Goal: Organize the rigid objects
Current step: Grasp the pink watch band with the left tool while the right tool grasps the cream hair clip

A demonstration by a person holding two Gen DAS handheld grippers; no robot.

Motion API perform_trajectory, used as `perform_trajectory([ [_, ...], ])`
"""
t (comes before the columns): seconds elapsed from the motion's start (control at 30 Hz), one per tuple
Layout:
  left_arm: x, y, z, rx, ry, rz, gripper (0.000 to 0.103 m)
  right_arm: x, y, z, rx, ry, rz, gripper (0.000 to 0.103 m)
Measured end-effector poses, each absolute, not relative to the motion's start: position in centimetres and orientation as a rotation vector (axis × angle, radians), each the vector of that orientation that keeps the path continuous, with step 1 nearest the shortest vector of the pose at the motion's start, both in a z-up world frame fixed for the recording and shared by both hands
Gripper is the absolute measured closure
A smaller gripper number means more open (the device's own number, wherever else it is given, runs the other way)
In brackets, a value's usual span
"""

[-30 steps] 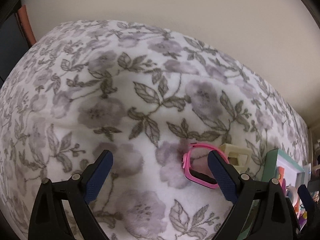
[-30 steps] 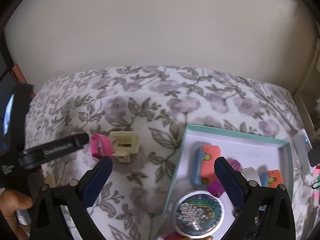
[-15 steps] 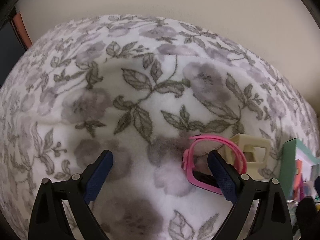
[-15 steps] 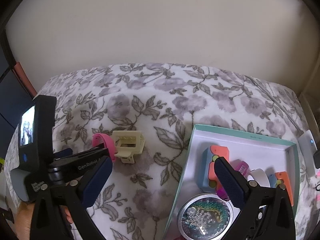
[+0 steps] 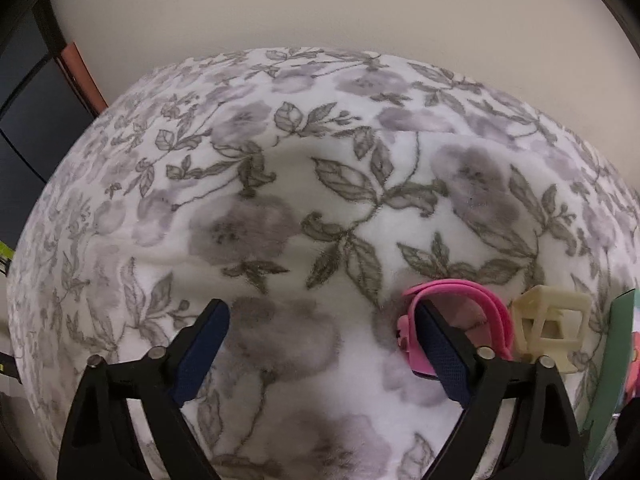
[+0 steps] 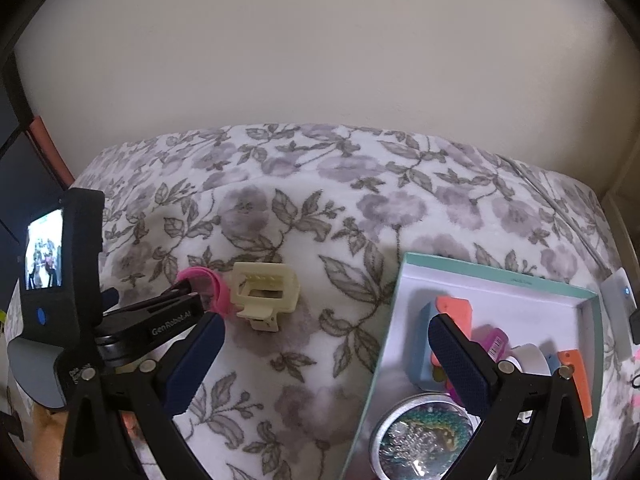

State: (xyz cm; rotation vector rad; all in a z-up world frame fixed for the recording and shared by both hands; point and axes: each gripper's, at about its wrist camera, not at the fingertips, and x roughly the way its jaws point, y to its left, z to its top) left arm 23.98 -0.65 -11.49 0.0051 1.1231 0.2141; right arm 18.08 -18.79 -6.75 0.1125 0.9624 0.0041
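Note:
A pink watch band point(image 5: 460, 308) lies looped on the floral bedspread point(image 5: 320, 200), with a cream hair claw clip point(image 5: 548, 324) touching its right side. My left gripper point(image 5: 320, 340) is low over the cloth and its jaws are closing. Its right finger point(image 5: 436, 344) pokes into the band's loop, the watch body sits just inside that finger, and the pads press on nothing. In the right wrist view the band point(image 6: 204, 284) and the clip point(image 6: 266, 292) lie left of the teal box point(image 6: 496, 276). My right gripper point(image 6: 326, 356) hangs open over the box's left rim, holding nothing.
The teal box holds blue and orange pieces point(image 6: 440, 320), a magenta piece, a white roll and a round beaded tin point(image 6: 424, 436). A white device point(image 6: 618, 300) lies right of the box. A plain wall stands behind the bed, and dark furniture point(image 5: 36, 128) stands at the left.
My left gripper has tipped down and come in from the left onto the pink band, its right finger now inside the loop and its fingers a little narrower. The right gripper kept still.

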Motion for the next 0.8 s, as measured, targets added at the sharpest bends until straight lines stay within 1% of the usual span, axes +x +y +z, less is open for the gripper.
perform_trajectory([
  [0.03, 24.0, -0.5, -11.5, -0.016, 1.128, 0.196, 0.019, 18.2, -18.6, -6.8, 0.108, 0.963, 0.006, 0.0],
  [0.1, 24.1, -0.4, -11.5, -0.034, 1.13, 0.175, 0.029, 18.5, -18.3, -6.8, 0.1, 0.961, 0.006, 0.0],
  [0.13, 24.2, -0.4, -11.5, -0.041, 1.131, 0.162, 0.031, 18.7, -18.1, -6.8, 0.098, 0.96, 0.009, 0.0],
  [0.2, 24.0, -0.7, -11.3, -0.054, 1.132, 0.145, 0.042, 19.0, -17.8, -7.0, 0.1, 0.965, 0.012, 0.0],
  [0.27, 23.9, -0.6, -11.3, -0.078, 1.135, 0.133, 0.047, 19.5, -17.4, -7.2, 0.089, 0.971, 0.014, 0.001],
  [0.4, 23.9, 0.0, -11.2, -0.12, 1.139, 0.13, 0.058, 20.3, -16.5, -7.6, 0.064, 0.976, 0.02, 0.012],
  [0.5, 24.0, 0.6, -11.2, -0.152, 1.141, 0.128, 0.062, 21.0, -15.8, -8.3, 0.055, 0.991, 0.027, 0.016],
  [0.6, 24.1, 1.0, -11.1, -0.176, 1.143, 0.121, 0.062, 21.5, -15.2, -9.1, 0.049, 1.004, 0.035, 0.019],
  [0.8, 24.1, 1.1, -11.2, -0.181, 1.139, 0.113, 0.062, 22.5, -15.0, -10.6, 0.061, 1.028, 0.03, 0.021],
])
